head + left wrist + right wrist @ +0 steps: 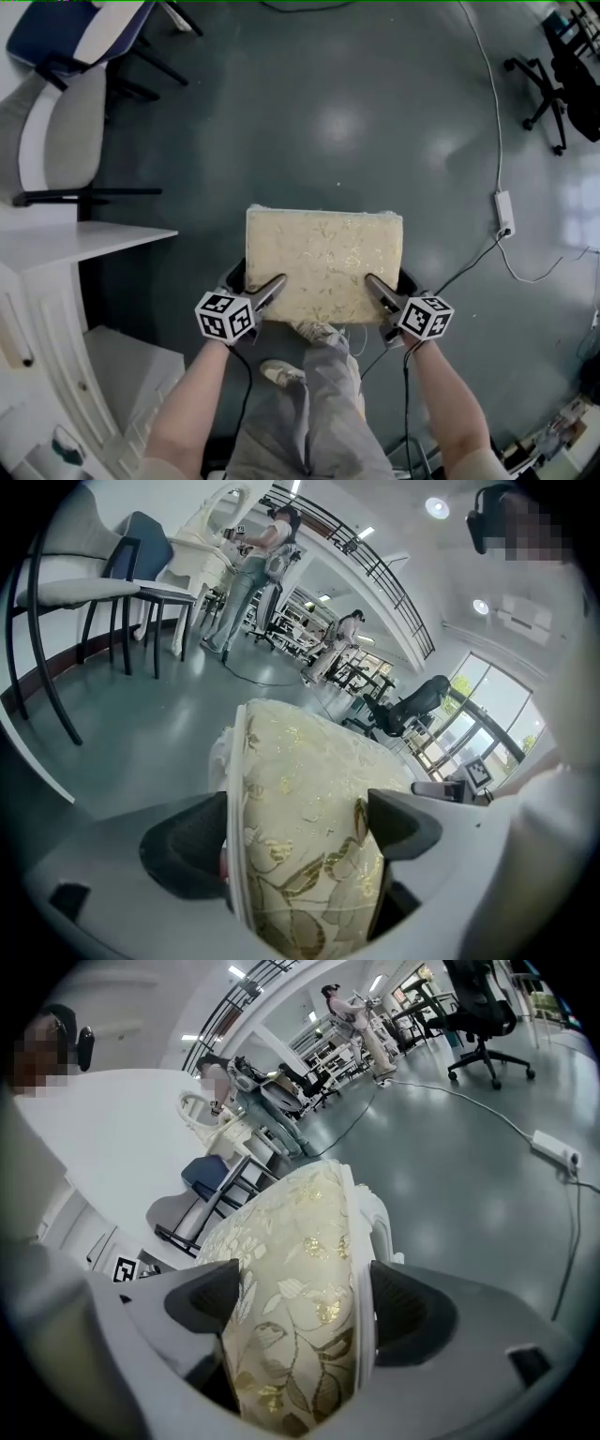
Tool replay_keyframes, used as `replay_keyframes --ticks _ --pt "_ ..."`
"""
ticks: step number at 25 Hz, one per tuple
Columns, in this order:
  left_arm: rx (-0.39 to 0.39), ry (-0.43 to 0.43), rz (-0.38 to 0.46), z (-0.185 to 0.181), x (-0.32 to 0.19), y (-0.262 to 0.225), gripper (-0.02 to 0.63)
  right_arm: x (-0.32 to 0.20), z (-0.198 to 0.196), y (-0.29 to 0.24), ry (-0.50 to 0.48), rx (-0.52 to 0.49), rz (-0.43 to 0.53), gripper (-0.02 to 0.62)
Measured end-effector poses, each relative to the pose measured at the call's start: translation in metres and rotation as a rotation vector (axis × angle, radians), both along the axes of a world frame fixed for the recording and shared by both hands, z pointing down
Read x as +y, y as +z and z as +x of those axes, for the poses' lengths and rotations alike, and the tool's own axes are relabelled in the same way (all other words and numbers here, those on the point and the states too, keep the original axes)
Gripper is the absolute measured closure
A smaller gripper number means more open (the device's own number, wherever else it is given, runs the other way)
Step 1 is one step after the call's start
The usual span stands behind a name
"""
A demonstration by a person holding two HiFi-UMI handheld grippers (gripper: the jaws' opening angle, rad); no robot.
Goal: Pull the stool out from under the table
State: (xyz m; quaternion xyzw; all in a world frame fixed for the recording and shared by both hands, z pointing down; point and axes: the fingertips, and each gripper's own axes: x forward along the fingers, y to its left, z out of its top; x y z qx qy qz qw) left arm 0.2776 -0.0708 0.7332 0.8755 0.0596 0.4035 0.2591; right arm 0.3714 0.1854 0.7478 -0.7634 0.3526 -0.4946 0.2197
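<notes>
The stool (323,262) has a cream cushion with a gold leaf pattern and stands on the grey floor, right of the white table (66,244). My left gripper (267,291) is shut on the cushion's near left corner. My right gripper (380,292) is shut on its near right corner. In the left gripper view the padded seat edge (300,789) fills the gap between the jaws of the left gripper (295,832). The right gripper view shows the same: the cushion (291,1269) is clamped between both dark pads of the right gripper (300,1312). The stool's legs are hidden under the seat.
Stacked chairs (66,131) stand at the upper left, beyond the table. A black office chair (562,84) is at the top right. A power strip (504,214) with its cable lies on the floor to the right. My shoe (281,373) is just behind the stool.
</notes>
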Motion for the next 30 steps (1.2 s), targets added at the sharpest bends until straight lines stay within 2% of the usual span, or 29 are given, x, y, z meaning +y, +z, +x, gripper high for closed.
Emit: replay_keyframes --ticks 5,8,11,12,14,15,16,17,18,22,25,30 --pt "-0.014 -0.003 -0.001 0.001 -0.002 0.001 0.14 0.0 0.002 0.002 -0.01 -0.013 -0.018 0.155" --pt "-0.033 -0.025 0.056 0.0 -0.002 -0.001 0.141 0.005 0.003 -0.002 -0.019 0.007 -0.101 0.156" --pt "-0.052 -0.002 0.102 -0.004 0.004 -0.007 0.141 0.008 -0.007 -0.01 -0.09 0.007 -0.194 0.164" --pt "-0.047 0.021 0.111 -0.004 0.007 -0.012 0.143 0.009 -0.011 -0.015 -0.112 0.01 -0.218 0.18" --pt "-0.032 0.046 0.12 -0.004 0.01 -0.023 0.144 0.015 -0.014 -0.024 -0.124 0.031 -0.258 0.26" --pt "-0.026 0.04 0.123 -0.005 0.009 -0.029 0.15 0.019 -0.015 -0.031 -0.118 0.045 -0.267 0.322" --pt "-0.019 0.026 0.131 -0.006 0.007 -0.035 0.168 0.023 -0.016 -0.038 -0.113 0.059 -0.271 0.395" --pt "-0.009 0.007 0.145 -0.008 0.005 -0.042 0.237 0.025 -0.017 -0.047 -0.115 0.072 -0.271 0.413" --pt "0.005 -0.01 0.159 -0.01 0.002 -0.049 0.36 0.025 -0.019 -0.056 -0.125 0.084 -0.27 0.423" --pt "0.033 -0.021 0.191 -0.022 -0.002 -0.074 0.411 0.015 -0.022 -0.1 -0.175 0.161 -0.247 0.485" --pt "0.059 -0.047 0.214 -0.029 -0.007 -0.102 0.472 0.001 -0.014 -0.143 -0.181 0.23 -0.208 0.541" --pt "0.14 -0.052 0.303 -0.034 -0.011 -0.166 0.52 -0.028 -0.009 -0.225 -0.227 0.334 -0.125 0.566"
